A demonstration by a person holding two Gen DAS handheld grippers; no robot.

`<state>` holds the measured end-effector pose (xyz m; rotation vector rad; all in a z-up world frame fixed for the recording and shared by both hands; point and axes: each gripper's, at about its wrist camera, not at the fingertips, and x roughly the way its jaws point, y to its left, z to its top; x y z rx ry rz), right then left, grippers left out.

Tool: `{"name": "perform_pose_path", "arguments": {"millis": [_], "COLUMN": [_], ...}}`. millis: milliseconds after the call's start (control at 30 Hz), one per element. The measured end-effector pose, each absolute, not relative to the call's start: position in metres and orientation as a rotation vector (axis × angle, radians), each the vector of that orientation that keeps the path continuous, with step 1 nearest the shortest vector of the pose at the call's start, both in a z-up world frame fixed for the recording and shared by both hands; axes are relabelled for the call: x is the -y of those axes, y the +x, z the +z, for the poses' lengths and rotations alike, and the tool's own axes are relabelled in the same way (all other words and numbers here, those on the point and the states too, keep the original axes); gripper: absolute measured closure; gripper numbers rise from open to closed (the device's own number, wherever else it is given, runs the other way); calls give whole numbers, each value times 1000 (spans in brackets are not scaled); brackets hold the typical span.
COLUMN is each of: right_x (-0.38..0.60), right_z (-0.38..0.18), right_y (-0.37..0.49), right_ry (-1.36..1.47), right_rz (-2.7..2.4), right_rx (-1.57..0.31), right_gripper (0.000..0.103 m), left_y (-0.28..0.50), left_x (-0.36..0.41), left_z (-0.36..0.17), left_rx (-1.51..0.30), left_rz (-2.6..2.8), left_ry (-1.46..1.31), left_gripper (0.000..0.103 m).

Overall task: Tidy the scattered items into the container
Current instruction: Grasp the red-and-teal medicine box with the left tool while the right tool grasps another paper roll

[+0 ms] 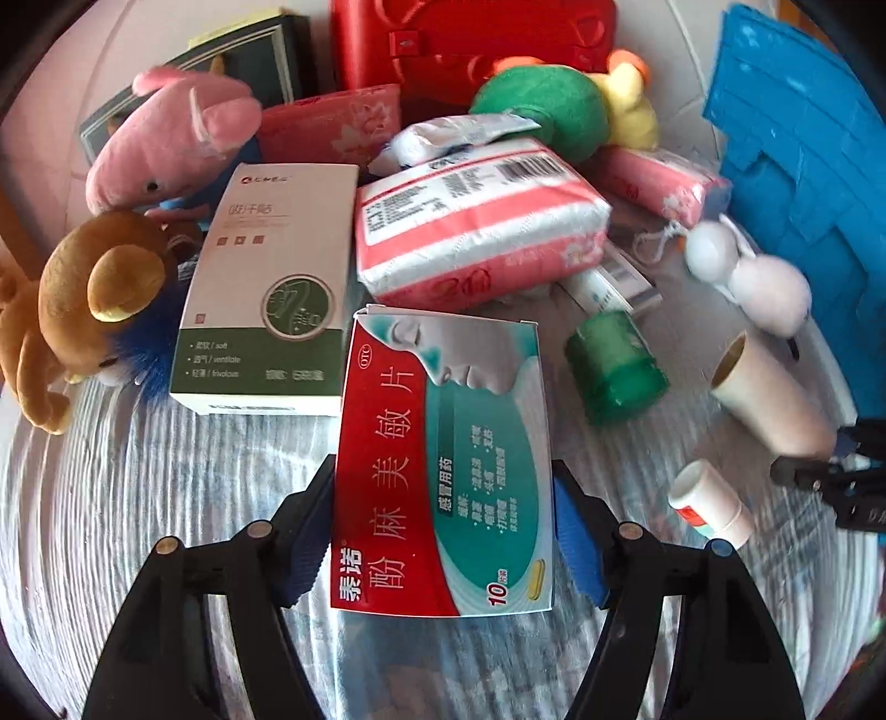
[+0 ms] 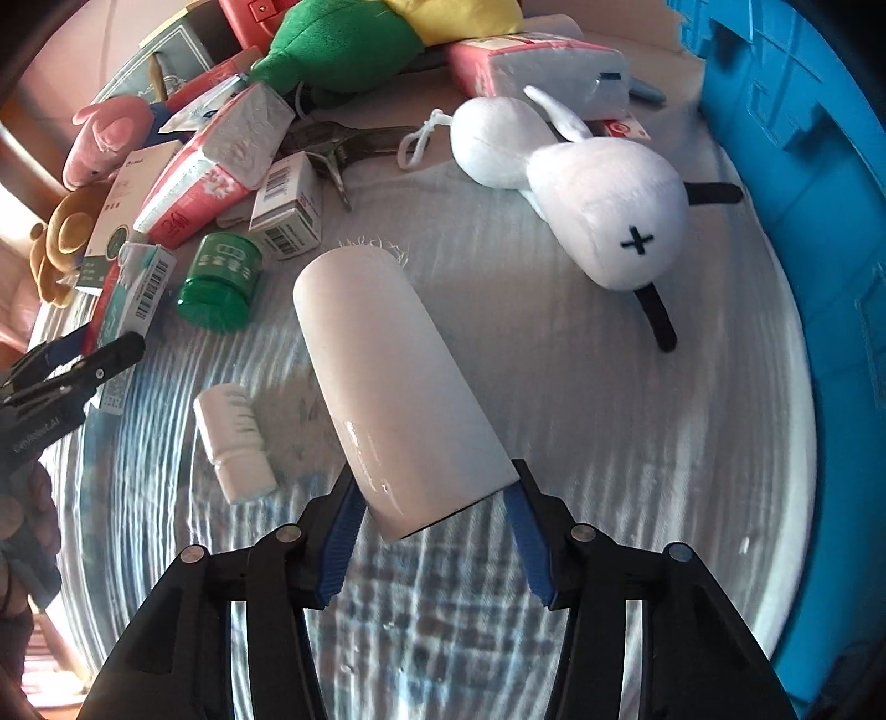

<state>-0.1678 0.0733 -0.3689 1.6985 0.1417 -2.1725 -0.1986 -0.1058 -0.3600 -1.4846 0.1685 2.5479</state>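
Note:
My left gripper point(image 1: 443, 531) is shut on a red and teal medicine box point(image 1: 443, 471), pads against both long sides. My right gripper point(image 2: 434, 531) is shut on the near end of a white roll point(image 2: 387, 387) that points away from me. The roll also shows in the left wrist view point(image 1: 772, 401). The blue container point(image 2: 803, 221) stands at the right, also visible in the left wrist view point(image 1: 803, 166). Scattered on the cloth lie a small white bottle point(image 2: 235, 443), a green bottle point(image 2: 221, 282) and a white plush toy point(image 2: 598, 194).
A pile at the back holds a pink tissue pack point(image 1: 476, 221), a white and green box point(image 1: 271, 288), a pink plush point(image 1: 171, 138), a brown plush point(image 1: 83, 310), a green and yellow plush point(image 1: 559, 105) and a red case point(image 1: 470, 44). Metal tongs point(image 2: 343, 149) lie behind the roll.

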Motion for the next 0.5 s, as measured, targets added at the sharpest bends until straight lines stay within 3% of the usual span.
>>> {"name": "perform_pose_path", "arguments": {"millis": [100,500], "right_x": [-78,-82], "right_z": [-369,-347], "right_y": [-163,-137], "right_ry": [1707,1673], "right_rz": [-2171,-2177], "right_rx": [-120,-91], "right_gripper": [54,55], "left_y": [-185,-118], "left_x": [99,116], "left_z": [-362,-335], "left_rx": [-265,-215], "left_rz": [2554,2595], "left_ry": [-1486,-1488], "left_gripper": [33,33]}}
